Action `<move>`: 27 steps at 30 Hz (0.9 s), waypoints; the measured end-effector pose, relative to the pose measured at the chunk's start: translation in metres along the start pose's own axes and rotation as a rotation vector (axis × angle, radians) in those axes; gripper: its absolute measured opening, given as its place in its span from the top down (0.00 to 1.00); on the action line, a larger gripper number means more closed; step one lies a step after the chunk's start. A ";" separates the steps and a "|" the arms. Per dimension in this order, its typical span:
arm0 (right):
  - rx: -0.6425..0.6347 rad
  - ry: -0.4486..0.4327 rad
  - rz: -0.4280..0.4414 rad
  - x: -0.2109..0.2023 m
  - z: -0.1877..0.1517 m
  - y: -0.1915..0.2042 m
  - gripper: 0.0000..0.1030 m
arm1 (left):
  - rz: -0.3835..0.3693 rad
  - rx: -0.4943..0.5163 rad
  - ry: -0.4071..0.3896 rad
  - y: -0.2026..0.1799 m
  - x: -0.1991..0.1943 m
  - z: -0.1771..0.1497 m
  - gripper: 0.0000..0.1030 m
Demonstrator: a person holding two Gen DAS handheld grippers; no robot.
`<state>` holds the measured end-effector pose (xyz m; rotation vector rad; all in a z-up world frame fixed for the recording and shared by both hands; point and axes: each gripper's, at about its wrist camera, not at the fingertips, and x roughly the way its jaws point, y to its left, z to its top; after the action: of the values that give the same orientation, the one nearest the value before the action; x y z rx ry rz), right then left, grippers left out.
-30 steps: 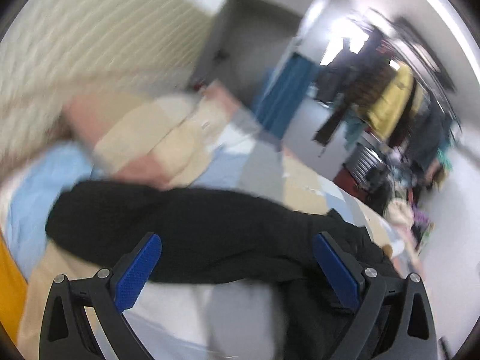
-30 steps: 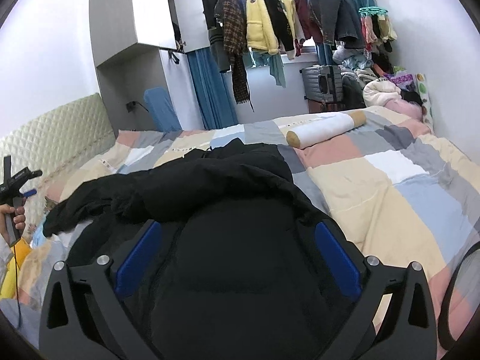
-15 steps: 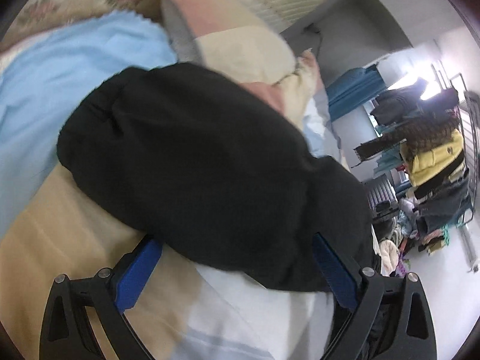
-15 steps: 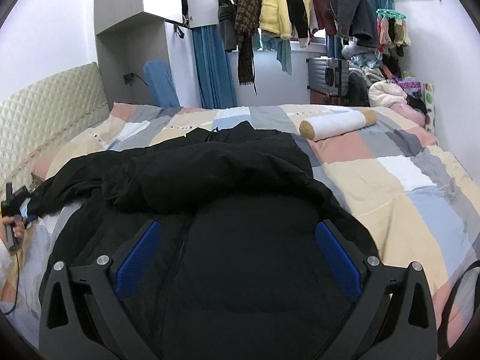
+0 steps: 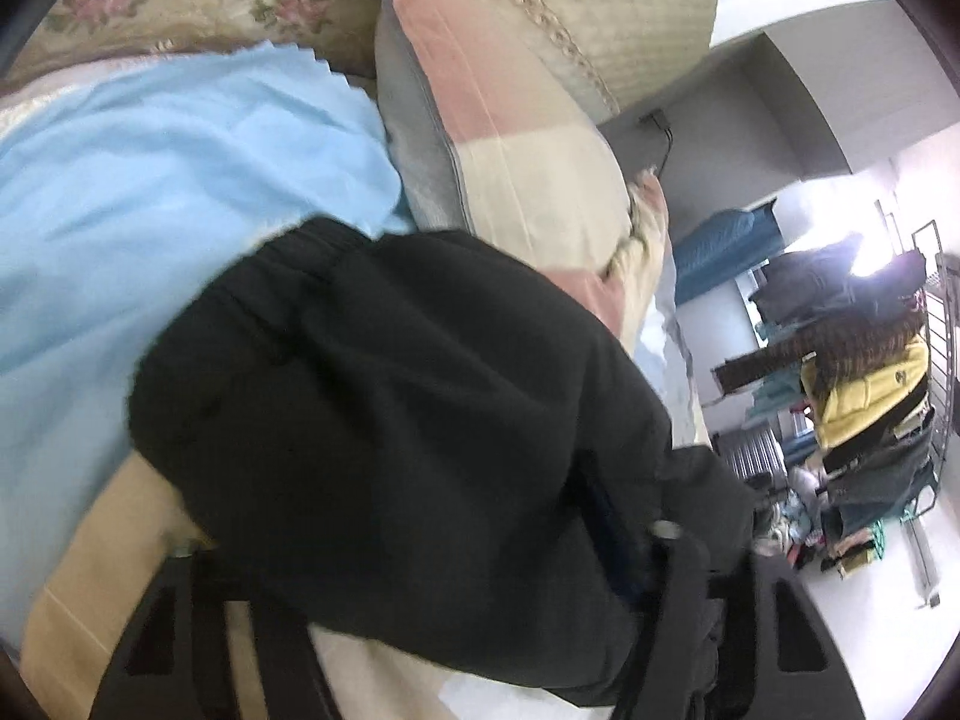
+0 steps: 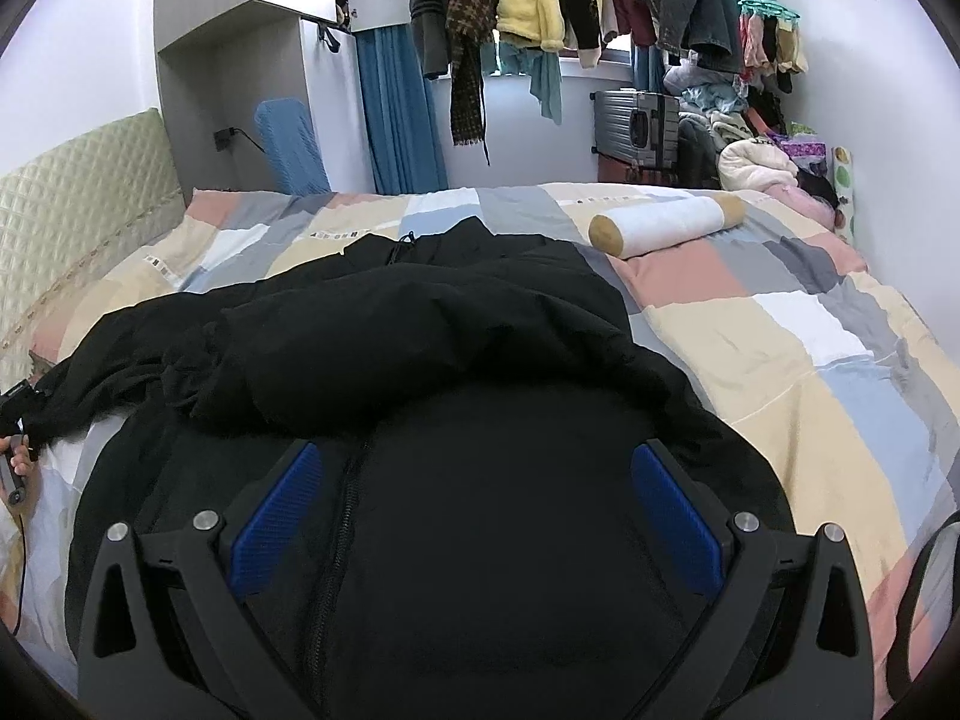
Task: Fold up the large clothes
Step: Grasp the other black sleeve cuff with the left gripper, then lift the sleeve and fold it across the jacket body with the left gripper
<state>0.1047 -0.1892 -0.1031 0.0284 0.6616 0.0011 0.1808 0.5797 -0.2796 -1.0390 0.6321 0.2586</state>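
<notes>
Left wrist view shows the left hand-held gripper [image 5: 420, 564] closing, its jaws coming in around the cuffed end of a black sleeve [image 5: 384, 396] that bulges between them; whether the pads already press on it I cannot tell. That sleeve lies beside a light blue cloth [image 5: 150, 192] and a patchwork pillow [image 5: 516, 138]. Right wrist view has the right hand-held gripper [image 6: 474, 510] spread wide above the black jacket [image 6: 420, 324], which sprawls across the bed [image 6: 810, 360].

Left gripper [image 5: 414, 594] jaws closing round black sleeve [image 5: 390, 420]; patchwork pillow [image 5: 510, 138] behind.
</notes>
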 end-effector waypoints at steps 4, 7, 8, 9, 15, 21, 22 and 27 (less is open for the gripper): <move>-0.010 -0.016 0.005 -0.006 0.001 0.002 0.01 | 0.017 0.035 -0.038 -0.019 -0.009 0.003 0.73; -0.021 -0.028 -0.002 -0.011 0.001 0.002 0.01 | 0.039 0.063 -0.047 -0.038 -0.021 0.003 0.81; -0.015 -0.031 0.005 -0.013 0.002 0.001 0.01 | 0.046 0.081 -0.057 -0.044 -0.029 0.003 0.82; -0.007 -0.034 0.014 -0.015 0.003 0.002 0.01 | 0.050 0.097 -0.066 -0.049 -0.036 0.004 0.83; -0.019 -0.072 0.036 -0.033 0.006 0.003 0.01 | 0.066 0.199 -0.125 -0.098 -0.088 0.002 0.85; -0.052 -0.099 0.065 -0.047 0.001 0.000 0.01 | 0.027 0.281 -0.170 -0.163 -0.131 -0.007 0.86; -0.059 -0.095 0.064 -0.046 0.001 0.000 0.01 | 0.013 0.307 -0.173 -0.179 -0.139 -0.010 0.86; -0.048 -0.093 0.134 -0.053 0.000 -0.005 0.01 | -0.045 0.386 -0.192 -0.242 -0.168 -0.028 0.86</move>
<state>0.0629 -0.1951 -0.0710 0.0266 0.5658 0.1437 0.1547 0.4507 -0.0149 -0.6466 0.4609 0.1849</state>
